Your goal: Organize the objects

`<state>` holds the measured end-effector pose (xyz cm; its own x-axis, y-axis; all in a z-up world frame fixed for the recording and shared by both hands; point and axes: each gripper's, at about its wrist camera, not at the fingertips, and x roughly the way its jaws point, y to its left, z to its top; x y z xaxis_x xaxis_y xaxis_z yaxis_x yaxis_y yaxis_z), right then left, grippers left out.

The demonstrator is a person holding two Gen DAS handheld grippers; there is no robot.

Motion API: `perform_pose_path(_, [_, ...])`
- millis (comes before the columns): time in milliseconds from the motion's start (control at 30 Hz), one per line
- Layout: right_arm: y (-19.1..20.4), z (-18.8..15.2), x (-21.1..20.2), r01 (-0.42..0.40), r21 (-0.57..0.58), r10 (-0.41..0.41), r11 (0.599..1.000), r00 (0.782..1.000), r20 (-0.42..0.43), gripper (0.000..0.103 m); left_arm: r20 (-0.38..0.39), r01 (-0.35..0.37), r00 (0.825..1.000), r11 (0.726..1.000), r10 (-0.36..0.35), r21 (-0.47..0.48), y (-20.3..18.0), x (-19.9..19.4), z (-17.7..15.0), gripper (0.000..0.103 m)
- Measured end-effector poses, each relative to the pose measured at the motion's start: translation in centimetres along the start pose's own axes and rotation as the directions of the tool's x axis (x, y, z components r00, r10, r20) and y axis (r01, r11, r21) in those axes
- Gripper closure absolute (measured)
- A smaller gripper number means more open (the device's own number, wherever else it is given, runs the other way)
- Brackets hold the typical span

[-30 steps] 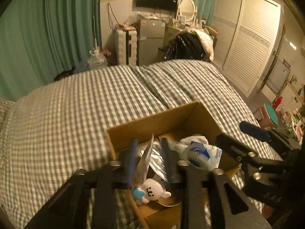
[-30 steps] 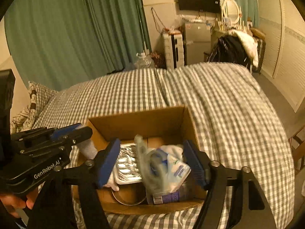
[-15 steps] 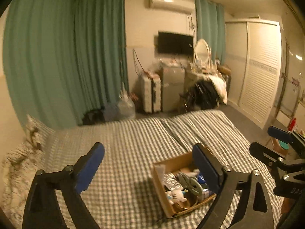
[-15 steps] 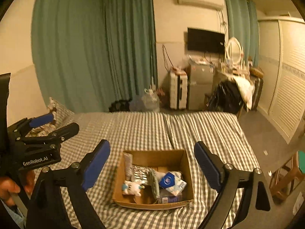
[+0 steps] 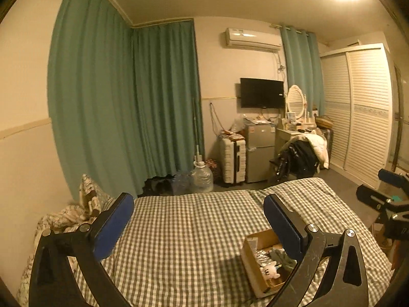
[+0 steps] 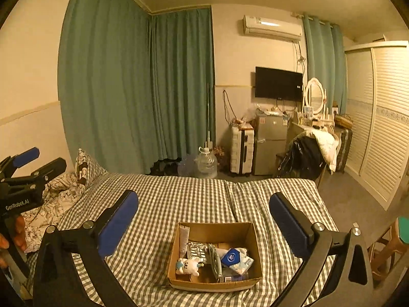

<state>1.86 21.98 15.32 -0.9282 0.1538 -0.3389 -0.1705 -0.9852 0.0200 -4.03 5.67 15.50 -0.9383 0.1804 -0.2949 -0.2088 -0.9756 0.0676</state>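
An open cardboard box (image 6: 245, 230) sits on the checked bed (image 6: 199, 204). It holds a white plush toy (image 6: 188, 266), a silver blister pack (image 6: 196, 249), a white tube (image 6: 183, 238), a blue-and-white packet (image 6: 234, 257) and a grey-green item (image 6: 213, 258). The box also shows in the left wrist view (image 5: 249, 255), partly behind a finger. My right gripper (image 6: 203, 222) is open and empty, held high above the box. My left gripper (image 5: 198, 226) is open and empty, high above the bed, left of the box.
A patterned pillow (image 6: 84, 166) and rumpled bedding (image 6: 58, 197) lie at the bed's left end. Beyond the bed stand water jugs (image 6: 207, 162), a white suitcase (image 6: 241, 151), a small fridge (image 6: 271, 143), a chair with clothes (image 6: 306, 153) and a wardrobe (image 6: 383, 128). A stool (image 6: 391, 245) is at right.
Both grippers rose and pulled back from the box. The left gripper opened, leaving the grey-green item in the box. The view now takes in the whole room.
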Motion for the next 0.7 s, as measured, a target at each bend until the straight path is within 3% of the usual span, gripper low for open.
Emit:
perform_pose_path(267, [1.5, -3.1, 1.8, 0.015, -0.036, -0.014, 0.999, 0.999, 0.029, 0.0, -0.022, -0.061, 0.998, 0.997, 0.06, -0.052, 1.0, 1.7, -4.0, 0.0])
perform_pose_path(700, [0.6, -11.7, 7.9, 0.015, -0.004, -0.016, 1.0, 0.996, -0.085, 0.0, -0.101, -0.103, 0.99, 0.994, 0.099, -0.028, -0.8, 4.5, -12.0, 0.0])
